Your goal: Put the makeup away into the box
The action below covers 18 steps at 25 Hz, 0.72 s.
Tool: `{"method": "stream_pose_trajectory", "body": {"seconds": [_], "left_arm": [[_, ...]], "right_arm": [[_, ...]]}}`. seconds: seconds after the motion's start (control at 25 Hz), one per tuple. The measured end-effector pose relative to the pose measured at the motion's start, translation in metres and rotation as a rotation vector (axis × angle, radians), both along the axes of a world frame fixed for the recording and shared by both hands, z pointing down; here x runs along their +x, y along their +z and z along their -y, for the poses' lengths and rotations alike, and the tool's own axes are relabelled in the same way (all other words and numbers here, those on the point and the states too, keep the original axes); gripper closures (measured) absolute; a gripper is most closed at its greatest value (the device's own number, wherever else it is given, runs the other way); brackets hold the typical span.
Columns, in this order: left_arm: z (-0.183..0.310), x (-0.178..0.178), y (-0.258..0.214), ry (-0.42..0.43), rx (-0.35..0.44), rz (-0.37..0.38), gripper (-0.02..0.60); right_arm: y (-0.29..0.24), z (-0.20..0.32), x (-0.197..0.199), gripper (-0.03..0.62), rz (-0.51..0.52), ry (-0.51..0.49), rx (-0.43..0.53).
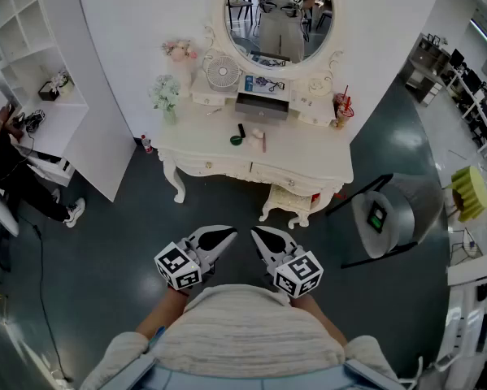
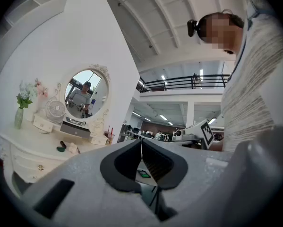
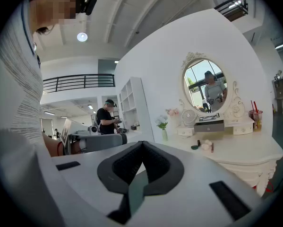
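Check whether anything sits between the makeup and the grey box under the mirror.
Nothing visible does. The green compact, black tube and pink stick lie on the bare dressing table just in front of the grey box. The left gripper and right gripper, shut and empty, are well short of it.

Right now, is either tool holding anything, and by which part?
Nothing. Left tool and right tool are both shut and empty, short of the dressing table.

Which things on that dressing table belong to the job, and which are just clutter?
For the job: green round case, black tube, pink stick, grey box under the mirror.
Just lying about: fan, flower vase, cup with straws.
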<state>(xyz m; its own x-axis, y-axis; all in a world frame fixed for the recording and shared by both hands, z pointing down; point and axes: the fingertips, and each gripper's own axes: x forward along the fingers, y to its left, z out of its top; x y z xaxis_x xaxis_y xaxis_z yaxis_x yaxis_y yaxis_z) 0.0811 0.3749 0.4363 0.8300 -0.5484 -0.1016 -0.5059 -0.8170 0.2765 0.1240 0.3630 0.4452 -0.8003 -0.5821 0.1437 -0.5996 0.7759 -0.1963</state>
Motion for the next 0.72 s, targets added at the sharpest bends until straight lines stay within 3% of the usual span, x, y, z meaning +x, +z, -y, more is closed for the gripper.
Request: {"method": "stream_pose_trajectory", "body": {"seconds": [0.72], "left_arm": [[-0.008,-0.018,0.001,0.014,0.004,0.007,0.566]], "right_arm": [[-0.007,0.001,-0.022,0.585,0.045,-0.035,0.03]]}}
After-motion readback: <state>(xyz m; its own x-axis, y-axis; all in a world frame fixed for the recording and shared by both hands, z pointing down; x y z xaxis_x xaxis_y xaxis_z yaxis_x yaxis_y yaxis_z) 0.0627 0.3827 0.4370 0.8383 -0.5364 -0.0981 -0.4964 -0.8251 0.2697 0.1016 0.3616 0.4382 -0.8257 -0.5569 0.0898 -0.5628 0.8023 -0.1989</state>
